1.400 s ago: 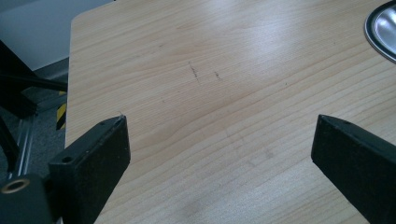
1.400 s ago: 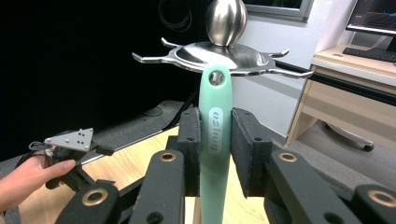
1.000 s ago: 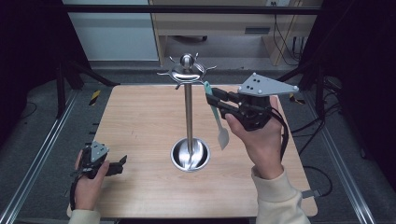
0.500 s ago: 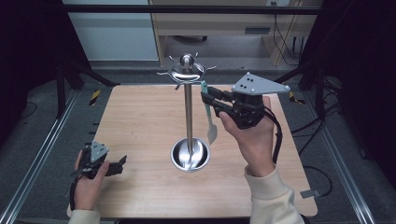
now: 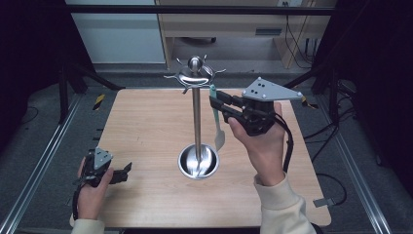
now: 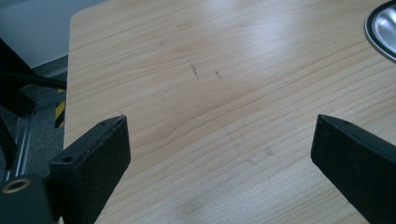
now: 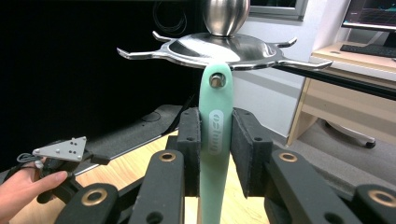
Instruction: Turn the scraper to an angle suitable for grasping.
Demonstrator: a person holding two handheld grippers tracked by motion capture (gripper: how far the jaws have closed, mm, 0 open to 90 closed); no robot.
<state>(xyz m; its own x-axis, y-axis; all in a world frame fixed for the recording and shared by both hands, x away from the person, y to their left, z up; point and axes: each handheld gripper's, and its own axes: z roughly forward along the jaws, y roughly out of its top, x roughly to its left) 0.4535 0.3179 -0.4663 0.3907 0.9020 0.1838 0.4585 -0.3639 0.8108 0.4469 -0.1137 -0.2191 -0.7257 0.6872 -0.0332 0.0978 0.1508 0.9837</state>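
Note:
A steel utensil stand rises from a round base at the table's middle, with a crown of hooks on top. My right gripper is just right of the pole, shut on the mint-green handle of a spatula whose pale blade hangs down. In the right gripper view the pads squeeze the handle, and its hole sits at a hook tip under the crown. My left gripper rests at the front left, open, with bare wood between its jaws.
The wooden table has metal rails along both sides. A desk stands beyond the far edge. The stand's base rim lies off to the right in the left gripper view.
My right gripper has carried the spatula leftward, up to the stand's crown. The left gripper has stayed where it was.

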